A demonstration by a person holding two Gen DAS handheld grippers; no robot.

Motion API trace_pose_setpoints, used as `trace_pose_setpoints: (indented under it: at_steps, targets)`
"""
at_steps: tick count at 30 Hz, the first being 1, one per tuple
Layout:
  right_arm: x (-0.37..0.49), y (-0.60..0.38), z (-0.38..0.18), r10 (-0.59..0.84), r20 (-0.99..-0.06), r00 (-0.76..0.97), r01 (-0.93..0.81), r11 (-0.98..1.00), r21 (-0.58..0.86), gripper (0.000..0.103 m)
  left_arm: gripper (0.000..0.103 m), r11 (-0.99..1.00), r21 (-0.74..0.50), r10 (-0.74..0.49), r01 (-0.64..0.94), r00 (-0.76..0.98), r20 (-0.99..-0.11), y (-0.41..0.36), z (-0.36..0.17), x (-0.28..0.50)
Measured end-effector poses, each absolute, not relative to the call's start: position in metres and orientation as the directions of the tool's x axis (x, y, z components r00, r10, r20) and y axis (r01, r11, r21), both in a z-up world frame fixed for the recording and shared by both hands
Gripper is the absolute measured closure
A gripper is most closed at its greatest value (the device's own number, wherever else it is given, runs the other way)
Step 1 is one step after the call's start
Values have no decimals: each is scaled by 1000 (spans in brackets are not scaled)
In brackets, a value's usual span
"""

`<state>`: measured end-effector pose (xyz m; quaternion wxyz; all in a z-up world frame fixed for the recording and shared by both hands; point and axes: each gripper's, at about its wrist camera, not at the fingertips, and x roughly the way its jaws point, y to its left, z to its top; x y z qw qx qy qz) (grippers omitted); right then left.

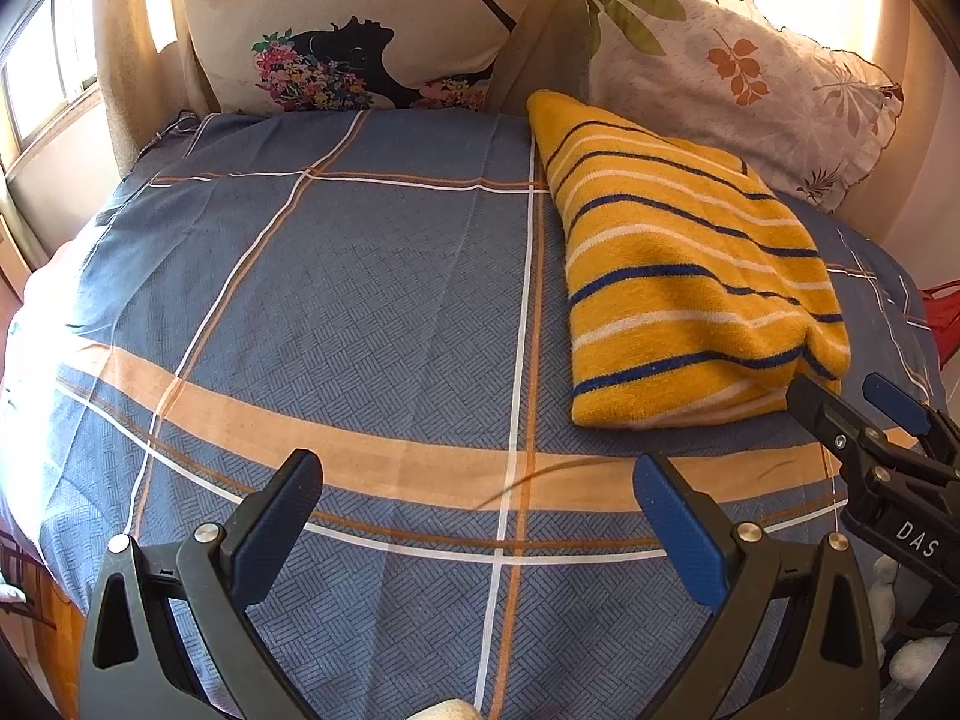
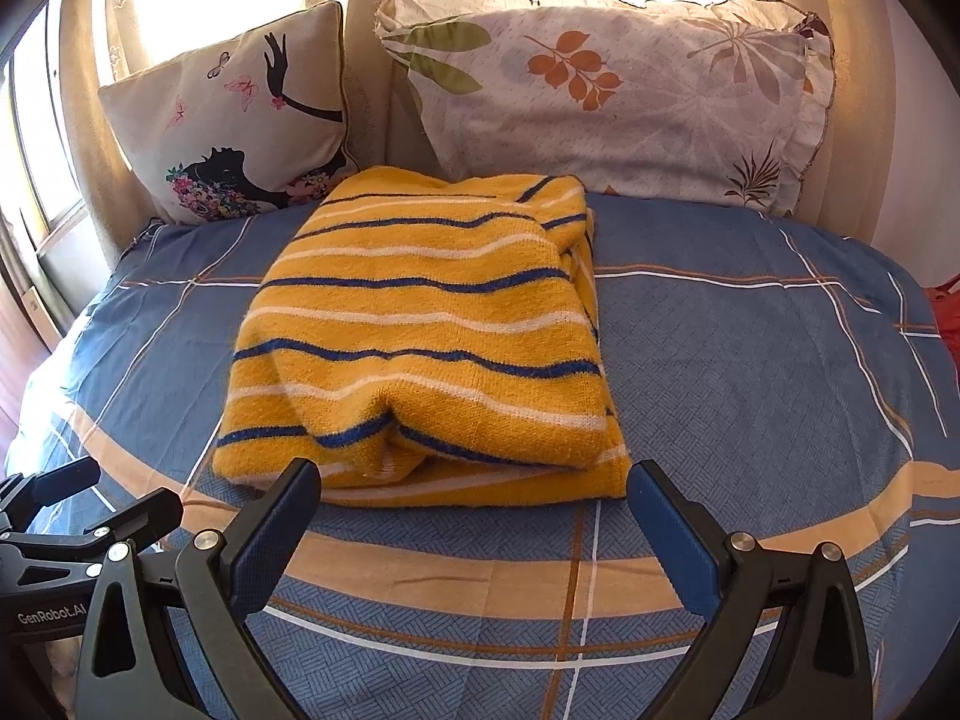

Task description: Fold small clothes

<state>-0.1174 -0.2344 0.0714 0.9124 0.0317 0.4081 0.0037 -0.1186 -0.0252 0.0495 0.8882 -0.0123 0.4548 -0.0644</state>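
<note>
Both grippers, left gripper [image 1: 480, 516] and right gripper [image 2: 474, 516], hover spread wide and empty above the bed's [image 2: 750, 360] near edge, apparently releasing the folded striped sweater [image 2: 420, 336], which lies mid-bed toward the pillows [image 2: 606, 96].

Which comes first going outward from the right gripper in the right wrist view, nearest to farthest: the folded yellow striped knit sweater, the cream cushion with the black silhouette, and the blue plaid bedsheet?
From the right gripper:
1. Blue plaid bedsheet, directly beneath the open fingers.
2. Folded yellow striped knit sweater, just ahead, slightly left.
3. Cream cushion with the black silhouette, far back left, against the curtain.
</note>
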Motion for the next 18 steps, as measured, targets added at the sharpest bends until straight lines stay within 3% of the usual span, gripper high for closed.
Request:
trace_pose_setpoints:
  at_steps: [18]
  targets:
    - [-133,-223,76,44,-732,680,-10,999,50,0,0,992,-91,-124,86,596,-793,-20,59,-134]
